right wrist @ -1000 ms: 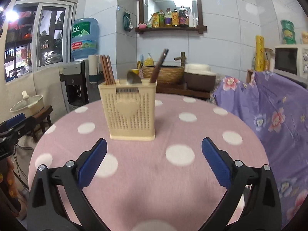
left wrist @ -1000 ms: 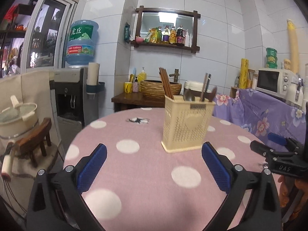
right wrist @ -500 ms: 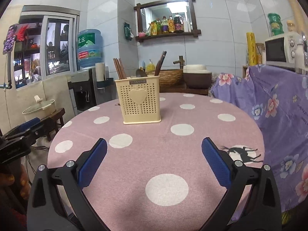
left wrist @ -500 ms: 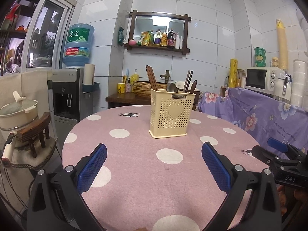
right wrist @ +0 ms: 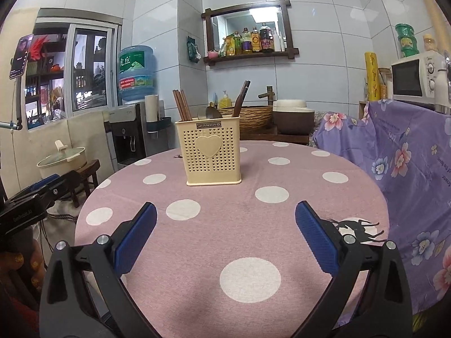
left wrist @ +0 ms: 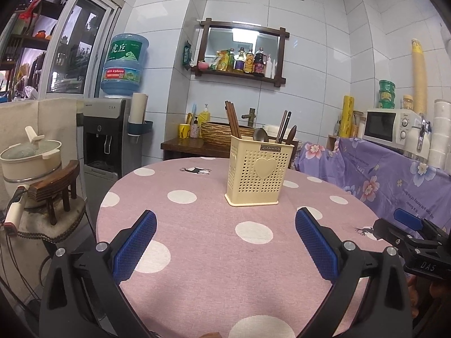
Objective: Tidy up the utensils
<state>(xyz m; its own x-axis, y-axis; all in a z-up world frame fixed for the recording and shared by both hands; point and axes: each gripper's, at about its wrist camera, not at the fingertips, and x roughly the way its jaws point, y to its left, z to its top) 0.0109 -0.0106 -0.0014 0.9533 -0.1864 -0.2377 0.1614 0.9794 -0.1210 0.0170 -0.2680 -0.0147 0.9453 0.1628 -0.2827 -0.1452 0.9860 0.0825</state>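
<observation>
A cream perforated utensil holder (left wrist: 258,172) (right wrist: 213,153) with a heart on its front stands upright on the round pink polka-dot table (left wrist: 214,242) (right wrist: 239,225). Brown chopsticks (left wrist: 232,119) (right wrist: 181,109), a metal spoon (left wrist: 260,134) (right wrist: 210,112) and dark-handled utensils (left wrist: 284,126) (right wrist: 242,97) stick out of its top. My left gripper (left wrist: 225,242) is open and empty, well short of the holder at the table's near side. My right gripper (right wrist: 225,239) is open and empty too, equally far back. Each gripper shows at the other view's edge.
A purple floral cloth (right wrist: 408,163) drapes the counter at the right, with a microwave (left wrist: 390,125) on it. A water dispenser (left wrist: 108,138) and a pot on a wooden stool (left wrist: 53,188) stand left of the table. A side table with a woven basket (left wrist: 218,132) is behind.
Both grippers have pulled back from the holder, which now looks smaller and farther. Both stayed open and empty.
</observation>
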